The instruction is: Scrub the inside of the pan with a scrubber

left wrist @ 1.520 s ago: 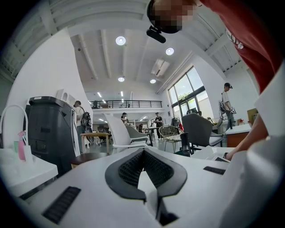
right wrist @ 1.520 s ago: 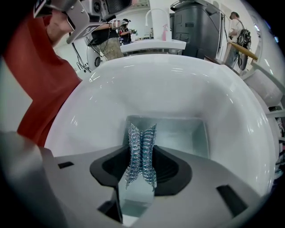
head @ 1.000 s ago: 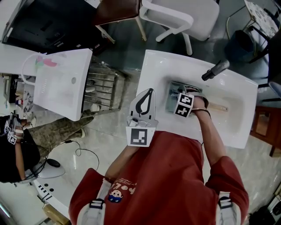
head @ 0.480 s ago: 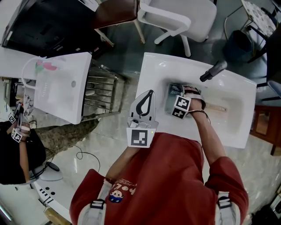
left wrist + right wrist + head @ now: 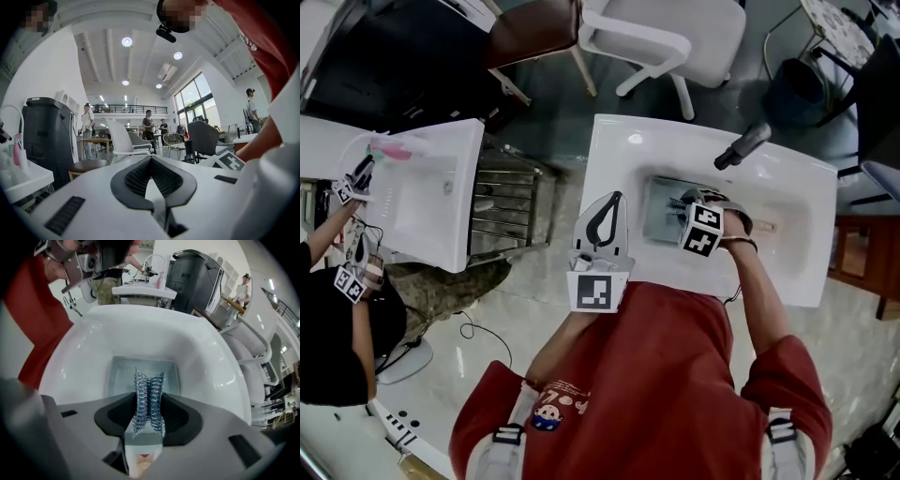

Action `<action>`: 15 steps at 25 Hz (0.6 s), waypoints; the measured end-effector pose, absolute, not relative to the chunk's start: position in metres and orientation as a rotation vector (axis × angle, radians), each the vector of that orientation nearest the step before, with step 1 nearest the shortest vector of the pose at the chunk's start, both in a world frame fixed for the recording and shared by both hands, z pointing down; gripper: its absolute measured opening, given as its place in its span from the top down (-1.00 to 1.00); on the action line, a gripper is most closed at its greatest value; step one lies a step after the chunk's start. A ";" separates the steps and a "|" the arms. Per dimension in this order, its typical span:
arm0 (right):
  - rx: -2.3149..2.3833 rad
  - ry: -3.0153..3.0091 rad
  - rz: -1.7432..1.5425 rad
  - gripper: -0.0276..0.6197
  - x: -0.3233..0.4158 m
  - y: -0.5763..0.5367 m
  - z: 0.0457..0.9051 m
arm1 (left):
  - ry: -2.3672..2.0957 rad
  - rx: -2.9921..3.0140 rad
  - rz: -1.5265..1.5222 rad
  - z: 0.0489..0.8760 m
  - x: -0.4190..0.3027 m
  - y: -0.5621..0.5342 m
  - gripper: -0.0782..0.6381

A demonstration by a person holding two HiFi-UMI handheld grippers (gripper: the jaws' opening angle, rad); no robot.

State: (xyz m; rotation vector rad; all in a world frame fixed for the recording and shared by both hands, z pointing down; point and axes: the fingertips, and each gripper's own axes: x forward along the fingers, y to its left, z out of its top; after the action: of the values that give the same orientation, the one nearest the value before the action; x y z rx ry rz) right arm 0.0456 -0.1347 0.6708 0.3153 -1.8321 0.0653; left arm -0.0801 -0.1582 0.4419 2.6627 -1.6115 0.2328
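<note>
A square grey pan (image 5: 659, 217) lies in the white sink (image 5: 623, 150), its wooden handle (image 5: 767, 226) pointing right. My right gripper (image 5: 686, 211) hangs over the pan, shut on a steel-wool scrubber (image 5: 149, 390). In the right gripper view the scrubber stands up between the jaws with the pan (image 5: 123, 376) just beyond it. I cannot tell whether the scrubber touches the pan. My left gripper (image 5: 621, 195) is held at the sink's front left edge, shut and holding nothing; in its own view the left gripper (image 5: 150, 158) faces out into the room.
A dark faucet (image 5: 741, 146) juts over the sink's back rim. To the left stand a second white sink (image 5: 427, 187) and a metal rack (image 5: 508, 199). A white chair (image 5: 670, 37) is behind. Another person's arm (image 5: 358, 309) with grippers shows at far left.
My right gripper slid a little left over the pan with the scrubber, then back to the right. The left gripper stayed put. The head view shifted slightly.
</note>
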 end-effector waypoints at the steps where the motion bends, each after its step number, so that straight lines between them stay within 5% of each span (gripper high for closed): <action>1: 0.266 -1.828 0.097 0.37 0.049 -0.125 0.671 | -1.606 2.665 0.237 0.443 -0.079 -0.158 0.74; 15: 0.011 -1.816 0.345 0.37 0.053 -0.088 0.703 | -1.594 2.656 0.250 0.449 -0.075 -0.152 0.74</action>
State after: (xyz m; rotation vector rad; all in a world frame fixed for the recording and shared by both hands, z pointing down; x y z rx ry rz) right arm 0.0529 -0.0879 0.7027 0.0106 -1.8165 0.3448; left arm -0.0747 -0.1520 0.4494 2.6564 -1.5938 0.2497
